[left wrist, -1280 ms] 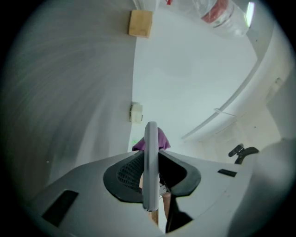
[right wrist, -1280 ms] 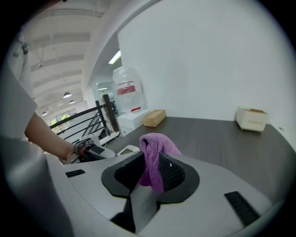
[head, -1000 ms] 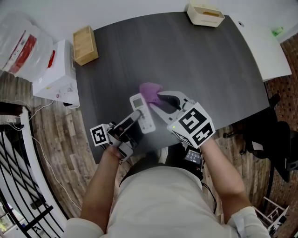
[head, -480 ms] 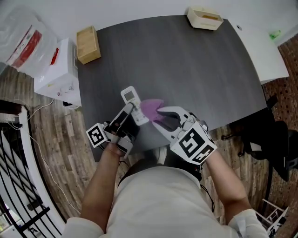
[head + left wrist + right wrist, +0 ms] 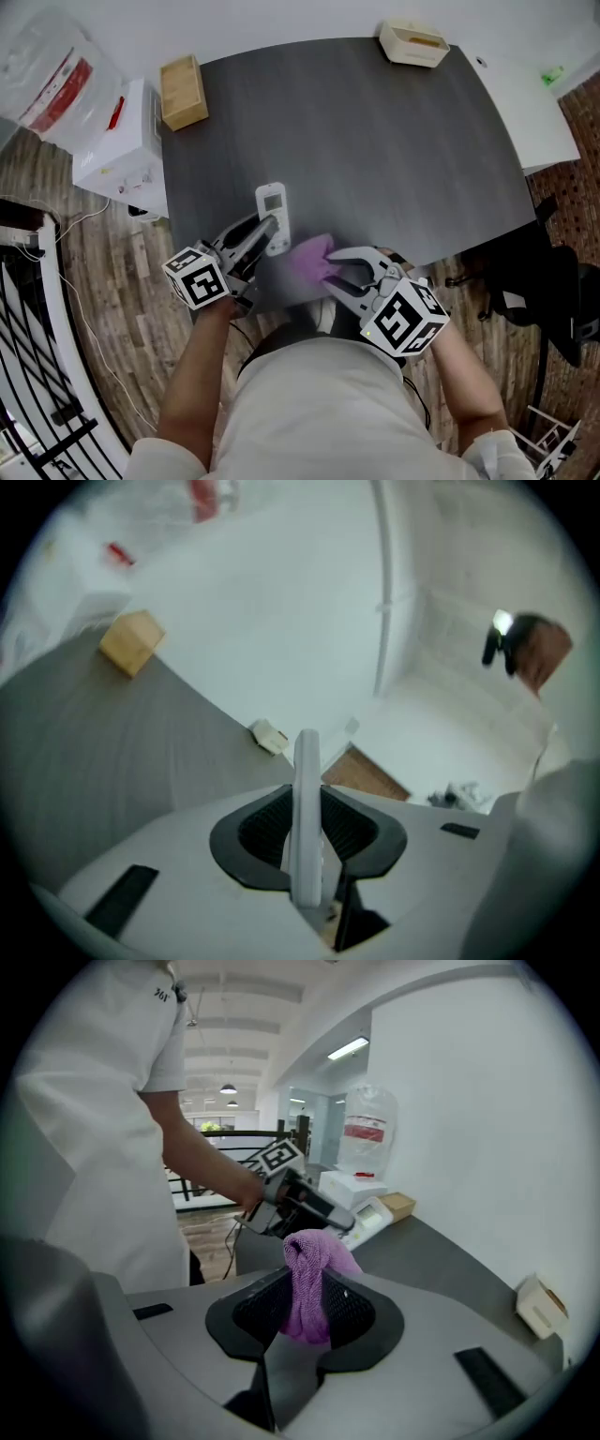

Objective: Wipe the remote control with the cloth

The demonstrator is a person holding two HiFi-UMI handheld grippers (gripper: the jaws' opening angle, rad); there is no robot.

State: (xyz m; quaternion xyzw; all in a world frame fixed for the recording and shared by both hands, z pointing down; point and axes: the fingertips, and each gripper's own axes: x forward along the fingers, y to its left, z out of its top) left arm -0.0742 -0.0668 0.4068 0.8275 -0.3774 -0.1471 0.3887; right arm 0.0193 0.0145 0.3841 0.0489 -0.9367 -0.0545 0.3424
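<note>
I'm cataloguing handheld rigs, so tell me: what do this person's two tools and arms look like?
Both the left tool and right tool are pale plastic with black ribbed pads. Each carries a white cube with black square markers. The person wears short white sleeves.

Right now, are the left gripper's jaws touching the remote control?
Touching. The left gripper view shows the remote control edge-on, clamped between both jaws of the left gripper.

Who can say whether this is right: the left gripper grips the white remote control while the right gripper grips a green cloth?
One detail is wrong: the cloth is purple, not green, as the right gripper view shows. The left gripper grips the white remote control while the right gripper grips the purple cloth.
</note>
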